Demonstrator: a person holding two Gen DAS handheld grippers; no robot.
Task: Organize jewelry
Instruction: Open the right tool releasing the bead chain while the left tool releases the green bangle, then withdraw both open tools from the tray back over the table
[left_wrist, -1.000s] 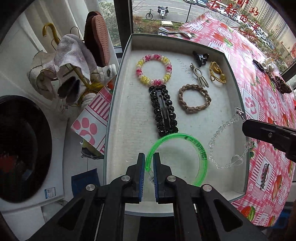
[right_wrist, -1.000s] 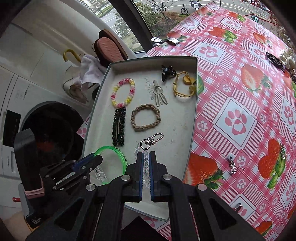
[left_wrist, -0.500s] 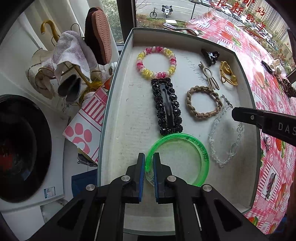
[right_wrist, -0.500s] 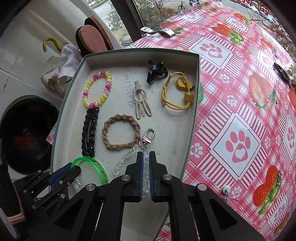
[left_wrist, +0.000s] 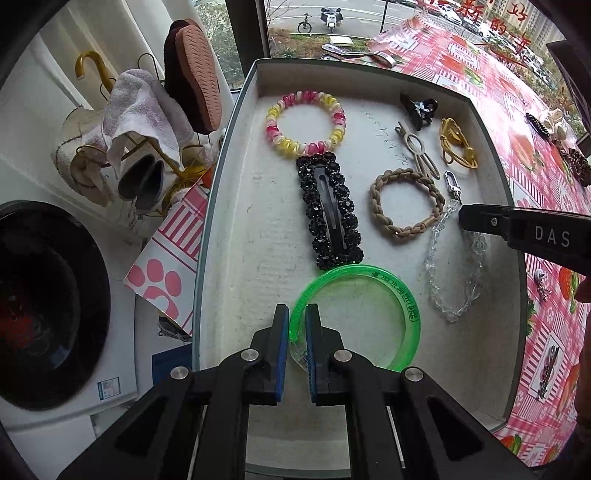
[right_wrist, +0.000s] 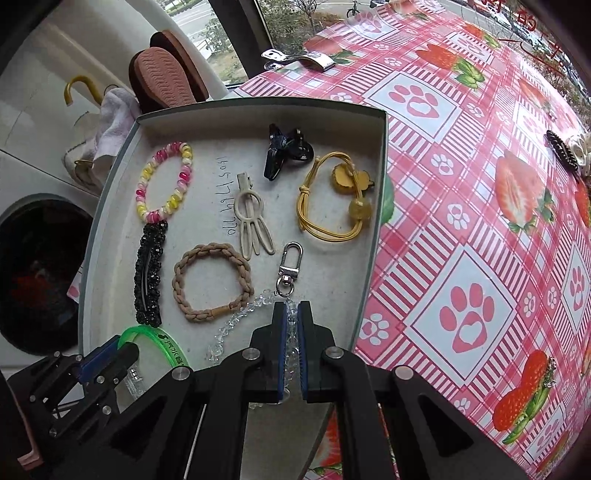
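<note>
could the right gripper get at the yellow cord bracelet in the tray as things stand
Probably not yet. The right gripper is shut on the clear bead chain, so it would have to let go first. Otherwise the yellow cord bracelet lies uncovered ahead of it in the grey tray, with only the chain's silver clasp between.

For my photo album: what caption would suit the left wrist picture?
Left gripper pinching a green bangle inside a grey tray of hair accessories.

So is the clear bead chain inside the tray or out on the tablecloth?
Inside: the chain lies within the tray, pinched by the right tool.
</note>
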